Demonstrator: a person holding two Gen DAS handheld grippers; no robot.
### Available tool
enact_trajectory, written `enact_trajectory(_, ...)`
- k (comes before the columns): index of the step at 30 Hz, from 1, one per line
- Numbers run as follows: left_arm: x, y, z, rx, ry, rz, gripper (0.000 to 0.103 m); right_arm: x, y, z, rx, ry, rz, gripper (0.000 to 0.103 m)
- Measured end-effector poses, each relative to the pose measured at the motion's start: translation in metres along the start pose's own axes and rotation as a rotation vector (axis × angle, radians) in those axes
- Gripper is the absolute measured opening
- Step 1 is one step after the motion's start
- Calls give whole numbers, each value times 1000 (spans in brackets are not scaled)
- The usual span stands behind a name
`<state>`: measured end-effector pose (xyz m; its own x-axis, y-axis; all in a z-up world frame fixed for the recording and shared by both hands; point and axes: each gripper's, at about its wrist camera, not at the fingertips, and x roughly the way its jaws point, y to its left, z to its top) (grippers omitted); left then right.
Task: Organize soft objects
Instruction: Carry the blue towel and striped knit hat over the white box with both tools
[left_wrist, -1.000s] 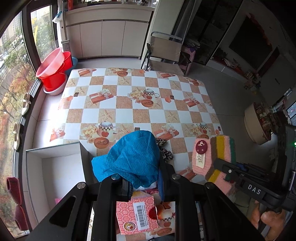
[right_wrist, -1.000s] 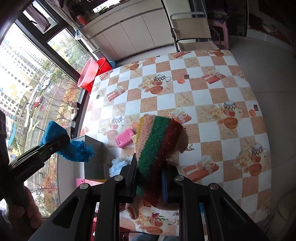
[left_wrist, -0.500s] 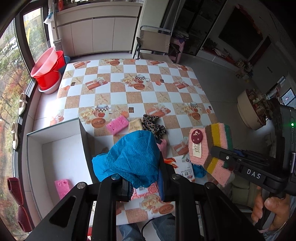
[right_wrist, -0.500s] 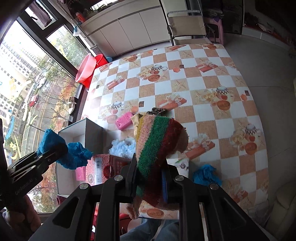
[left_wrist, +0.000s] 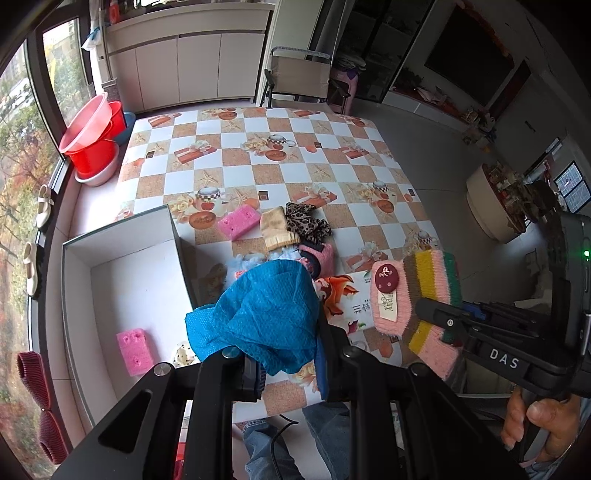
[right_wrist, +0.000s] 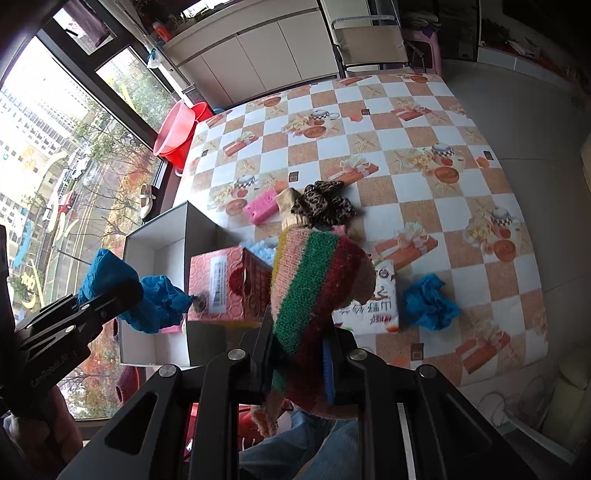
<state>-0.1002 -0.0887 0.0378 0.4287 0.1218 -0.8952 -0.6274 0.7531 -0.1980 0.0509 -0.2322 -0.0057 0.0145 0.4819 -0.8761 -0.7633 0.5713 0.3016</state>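
Two soft things are being carried at once here. A blue cloth is being pinched in the closed jaws of the left gripper, and a striped knit is being clamped the same way in the right gripper. Both are being held up off the tabletop, with the white box sitting just to the left of the blue cloth.

Handling-wise, the cloth is looking super light and floppy, so it's being bunched rather than held flat, and loose corners are hanging out the side. It probably won't slip much since the weave looks rough, but a trailing edge could get snagged on the box wall. A grab through the thick bunched middle is likely the safe bet.

The knit is thicker and springy, heavier too, and it's drooping over the jaws on both sides. It's being gripped mid-body, which seems fine; nothing fragile except maybe the button tag.

Still lying on the tabletop: a pink sponge, a leopard scrunchie, a tissue pack and another blue wad. One sponge is already sitting in the box.
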Motion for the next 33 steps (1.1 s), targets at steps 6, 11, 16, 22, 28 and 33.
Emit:
enact_trajectory(6, -12, 16, -12, -17, -15, 15, 22, -5, 18, -17, -11, -3, 6, 22)
enact_trajectory(11, -24, 35, -17, -52, -27, 41, 22, -9, 37, -21, -36, 4, 18, 22)
enact_trajectory(16, -33, 57, -27, -103, -48, 69, 22, -10, 71, -19, -137, 5, 28, 22)
enact_trajectory(22, -40, 92, -42, -193, -58, 134, 22, 6, 112, -21, -249, 43, 55, 22)
enact_trajectory(28, -47, 125, -55, -276, -65, 208, 22, 21, 154, -18, -377, 77, 78, 22)
enact_trajectory(33, -48, 146, -62, -318, -63, 272, 22, 34, 184, -13, -459, 100, 97, 22)
